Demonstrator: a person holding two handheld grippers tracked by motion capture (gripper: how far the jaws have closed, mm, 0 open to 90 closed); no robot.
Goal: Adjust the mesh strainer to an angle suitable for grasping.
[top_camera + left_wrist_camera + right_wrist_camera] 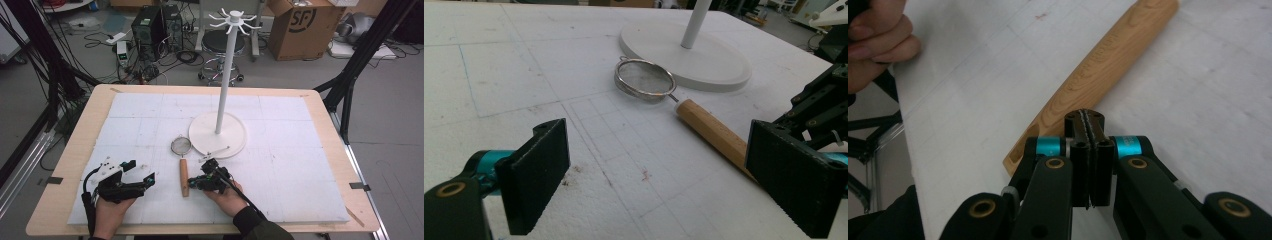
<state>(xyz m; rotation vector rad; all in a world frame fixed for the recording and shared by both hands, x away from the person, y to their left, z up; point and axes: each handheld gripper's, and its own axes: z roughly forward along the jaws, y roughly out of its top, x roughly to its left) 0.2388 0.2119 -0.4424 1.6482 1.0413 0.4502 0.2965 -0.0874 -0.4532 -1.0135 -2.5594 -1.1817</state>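
Note:
A small metal strainer (181, 146) with a wooden handle (184, 177) lies on the white foam mat, its mesh bowl (644, 80) beside the round base (217, 135) of a white hook stand. My left gripper (136, 172) rests on the mat left of the handle, its jaws wide open with nothing between them. My right gripper (196, 183) sits just right of the handle's near end, pointing at it. Its jaws are pressed together and empty, with the tips (1084, 121) close over the wooden handle (1098, 70).
The stand's thin pole (225, 80) rises to a ring of hooks (233, 19). A short white rod (216, 153) lies at the base's front edge. Beyond the wooden table edge (80, 135) are cables, a stool and a cardboard box (300, 25).

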